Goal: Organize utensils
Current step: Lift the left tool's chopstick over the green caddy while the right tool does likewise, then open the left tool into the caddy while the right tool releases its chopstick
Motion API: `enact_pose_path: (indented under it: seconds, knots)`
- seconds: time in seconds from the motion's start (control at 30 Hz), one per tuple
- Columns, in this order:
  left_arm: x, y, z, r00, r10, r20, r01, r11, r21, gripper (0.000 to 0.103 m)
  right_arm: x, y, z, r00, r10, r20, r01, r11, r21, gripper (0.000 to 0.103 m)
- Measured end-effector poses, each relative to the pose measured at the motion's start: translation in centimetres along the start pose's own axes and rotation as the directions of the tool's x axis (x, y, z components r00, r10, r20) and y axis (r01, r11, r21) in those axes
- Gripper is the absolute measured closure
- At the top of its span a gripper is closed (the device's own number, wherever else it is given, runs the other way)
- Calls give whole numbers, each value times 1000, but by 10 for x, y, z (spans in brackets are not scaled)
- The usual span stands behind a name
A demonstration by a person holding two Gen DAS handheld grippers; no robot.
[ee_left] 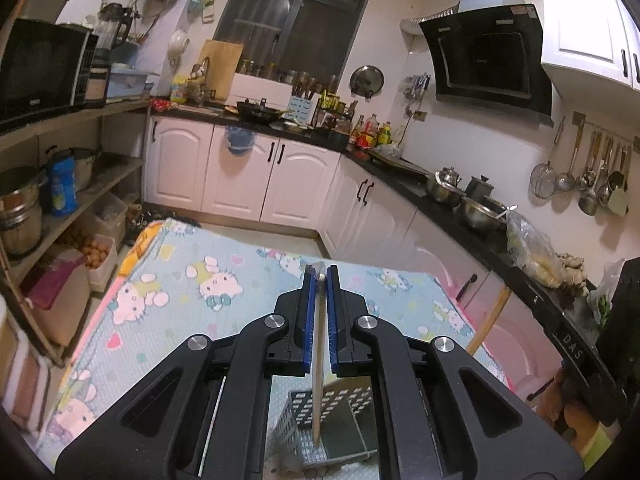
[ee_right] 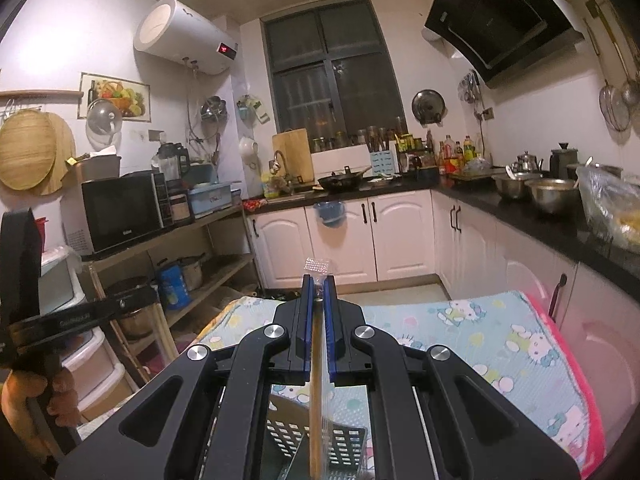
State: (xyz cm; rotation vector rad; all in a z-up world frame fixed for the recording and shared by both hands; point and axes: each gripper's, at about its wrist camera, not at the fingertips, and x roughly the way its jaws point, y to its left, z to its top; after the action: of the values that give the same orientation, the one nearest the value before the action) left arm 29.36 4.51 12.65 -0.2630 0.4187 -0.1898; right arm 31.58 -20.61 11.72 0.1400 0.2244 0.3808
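My left gripper [ee_left: 320, 276] is shut on a thin pale chopstick [ee_left: 318, 360] that runs upright between the blue pads, its lower end inside a grey perforated utensil basket [ee_left: 296, 412] below. My right gripper [ee_right: 318, 284] is shut on a wrapped chopstick pair [ee_right: 316, 392] in clear plastic; the wrapper's end sticks out above the fingertips. A dark perforated basket [ee_right: 344, 444] lies under it. Both hang above a table with a Hello Kitty cloth [ee_left: 180, 280].
White kitchen cabinets [ee_left: 240, 168] and a black counter with metal bowls [ee_left: 476, 212] stand beyond the table. Open shelves [ee_left: 72, 184] with pots and a microwave stand at left. The other gripper shows at the right edge in the left wrist view [ee_left: 592, 360].
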Motion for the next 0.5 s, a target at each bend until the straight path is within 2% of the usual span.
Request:
enact_pose_path:
  seconds: [0.5]
  knots:
    - [15, 3, -35, 999, 0, -48, 1, 1000, 16, 102, 11, -7, -38, 998, -36, -52, 38, 998, 42, 97]
